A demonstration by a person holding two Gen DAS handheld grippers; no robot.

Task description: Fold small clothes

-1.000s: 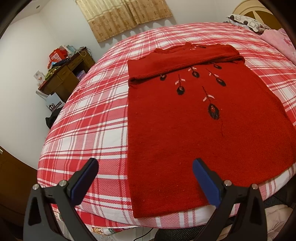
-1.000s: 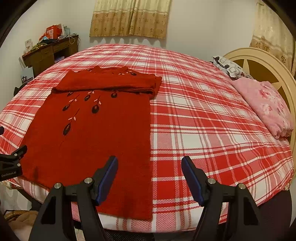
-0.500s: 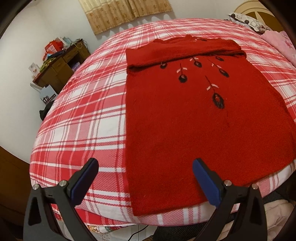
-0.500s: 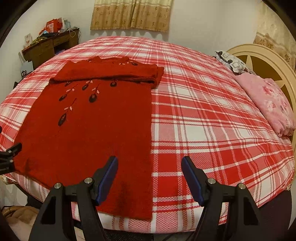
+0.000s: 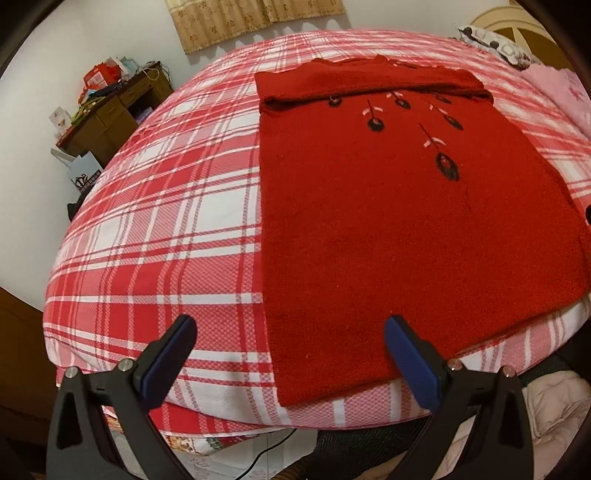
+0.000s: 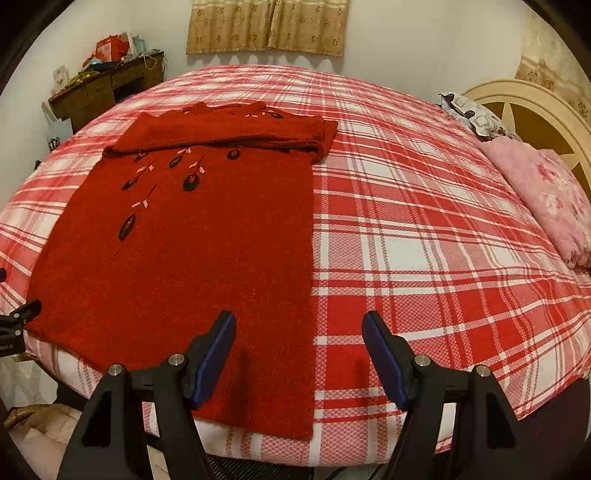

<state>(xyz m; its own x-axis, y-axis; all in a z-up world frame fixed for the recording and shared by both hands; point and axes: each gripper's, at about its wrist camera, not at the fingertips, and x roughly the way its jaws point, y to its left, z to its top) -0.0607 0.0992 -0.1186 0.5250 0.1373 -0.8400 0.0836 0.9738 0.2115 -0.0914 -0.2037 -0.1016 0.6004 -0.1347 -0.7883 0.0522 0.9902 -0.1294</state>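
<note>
1. Red sweater (image 5: 388,229) lies flat on the plaid bed (image 5: 155,229), front up, dark leaf embroidery showing on the chest. Its far end is folded over into a thick band across the top; hem sits at the bed's near edge.
2. Left gripper (image 5: 290,350): jaws spread wide, nothing between the blue pads. It hangs above the sweater's near-left hem corner; left pad over bare plaid, right pad over red knit. No contact visible.
3. Right gripper (image 6: 299,349): jaws released, wide gap, nothing held. It straddles the sweater's right edge near the hem; left pad over the knit, right pad over plaid. Whether the pads touch the fabric, can't tell.
4. In the right wrist view a black piece of the left gripper shows just beside the sweater's left hem corner.
5. Pink floral blanket (image 6: 546,195) lies well to the right of the sweater, against the cream headboard (image 6: 524,107); a patterned pillow (image 6: 476,114) sits beyond it.
6. Cluttered wooden desk (image 6: 99,88) stands off the bed, past the sweater's far-left corner. Tan curtain (image 6: 266,26) hangs on the wall beyond the sweater's folded end.
</note>
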